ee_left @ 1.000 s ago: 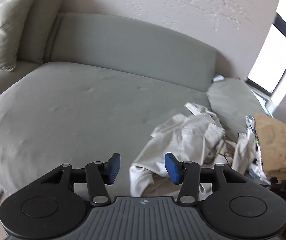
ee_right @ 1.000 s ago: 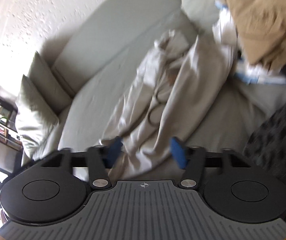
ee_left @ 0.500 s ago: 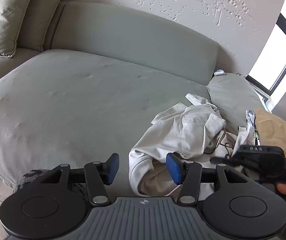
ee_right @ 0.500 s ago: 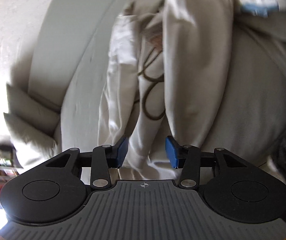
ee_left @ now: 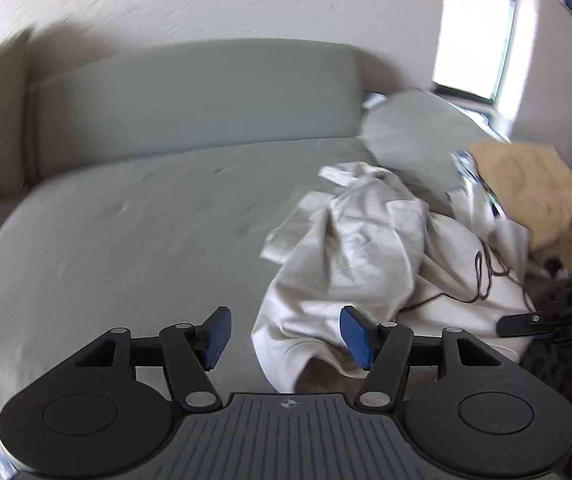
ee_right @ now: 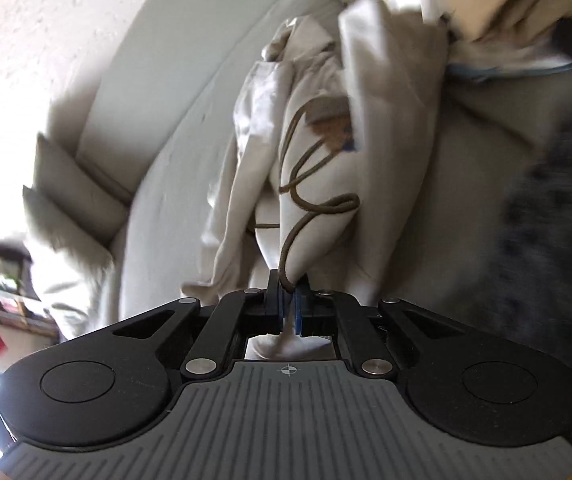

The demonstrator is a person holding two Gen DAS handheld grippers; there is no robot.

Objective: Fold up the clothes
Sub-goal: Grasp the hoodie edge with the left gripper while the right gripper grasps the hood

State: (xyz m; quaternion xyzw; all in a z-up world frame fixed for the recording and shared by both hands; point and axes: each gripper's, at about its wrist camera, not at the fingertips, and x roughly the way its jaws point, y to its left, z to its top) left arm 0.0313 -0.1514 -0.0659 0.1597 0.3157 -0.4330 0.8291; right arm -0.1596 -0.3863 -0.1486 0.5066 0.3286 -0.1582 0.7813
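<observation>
A crumpled cream garment (ee_left: 366, 256) with a brown drawstring (ee_left: 482, 276) lies on the right part of the grey-green sofa seat (ee_left: 146, 232). My left gripper (ee_left: 284, 338) is open and empty, its right pad (ee_left: 356, 338) just over the garment's near hem. My right gripper (ee_right: 289, 308) is shut on an edge of the cream garment (ee_right: 318, 184) by the drawstring (ee_right: 306, 200), and the cloth is pulled taut toward it. The right gripper's tip also shows in the left wrist view (ee_left: 526, 320).
A tan garment (ee_left: 538, 196) and white-and-blue cloth (ee_left: 482, 200) are piled at the sofa's right end by a cushion (ee_left: 410, 132). The sofa backrest (ee_left: 194, 96) stands behind. A dark patterned rug (ee_right: 546, 208) lies beside the sofa. Pillows (ee_right: 70, 204) lean at the far end.
My right gripper has closed on the garment's edge and lifted it. My left gripper has moved closer to the garment and stays open.
</observation>
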